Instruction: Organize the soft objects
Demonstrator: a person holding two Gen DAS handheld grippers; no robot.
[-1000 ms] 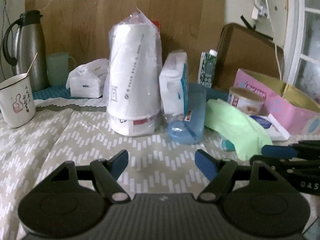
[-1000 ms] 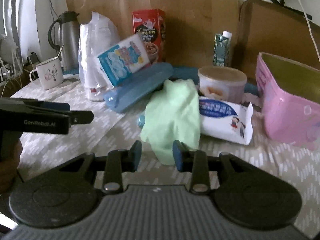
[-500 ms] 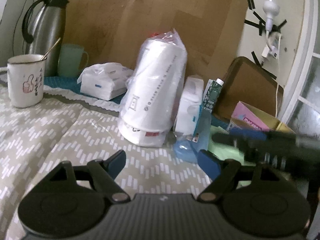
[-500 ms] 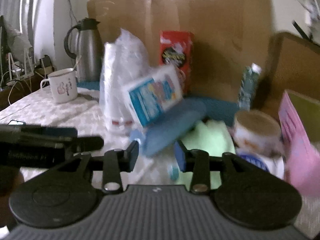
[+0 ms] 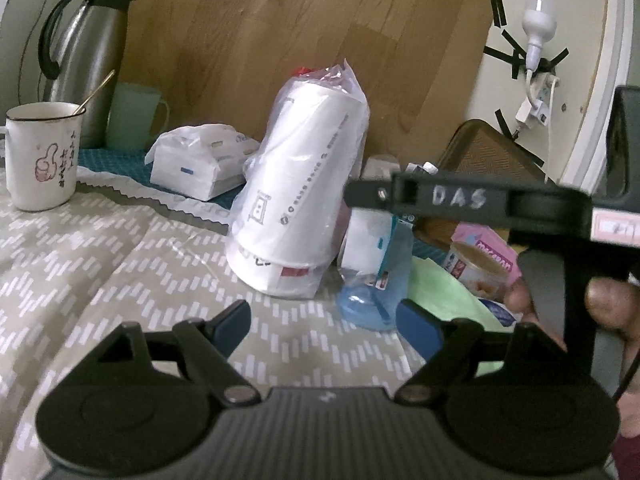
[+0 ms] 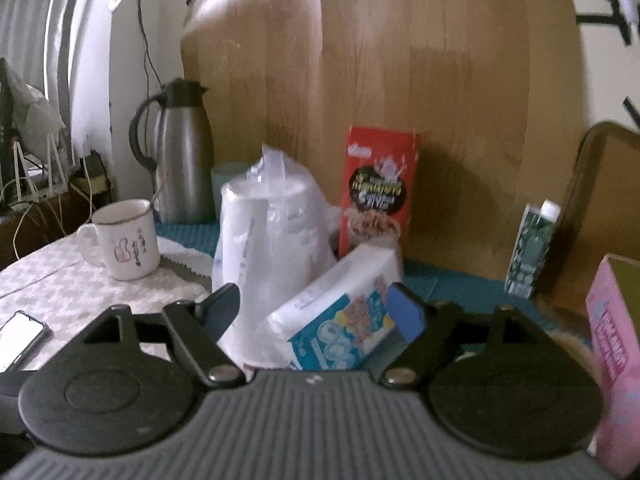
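A tall white paper roll in clear plastic (image 5: pixel 298 196) stands mid-table; it also shows in the right wrist view (image 6: pixel 272 236). A blue-and-white tissue pack (image 6: pixel 340 320) leans against it, between my right fingers. A green cloth (image 5: pixel 444 292) lies to the right. A white tissue pack (image 5: pixel 200 160) lies at the back. My left gripper (image 5: pixel 324 320) is open and empty above the tablecloth. My right gripper (image 6: pixel 316 308) is open wide, raised, just in front of the leaning tissue pack. Its side crosses the left wrist view (image 5: pixel 460 200).
A white mug (image 5: pixel 40 156), steel flask (image 5: pixel 88 60) and green cup (image 5: pixel 134 116) stand at the back left. A red box (image 6: pixel 378 192), a carton (image 6: pixel 532 252), a pink box (image 6: pixel 616 344) and a phone (image 6: pixel 20 340) are around. A blue case (image 5: pixel 376 300) lies under the tissue pack.
My right gripper has risen from the green cloth, moved toward the leaning tissue pack and opened wider. My left gripper has swung left and stayed open.
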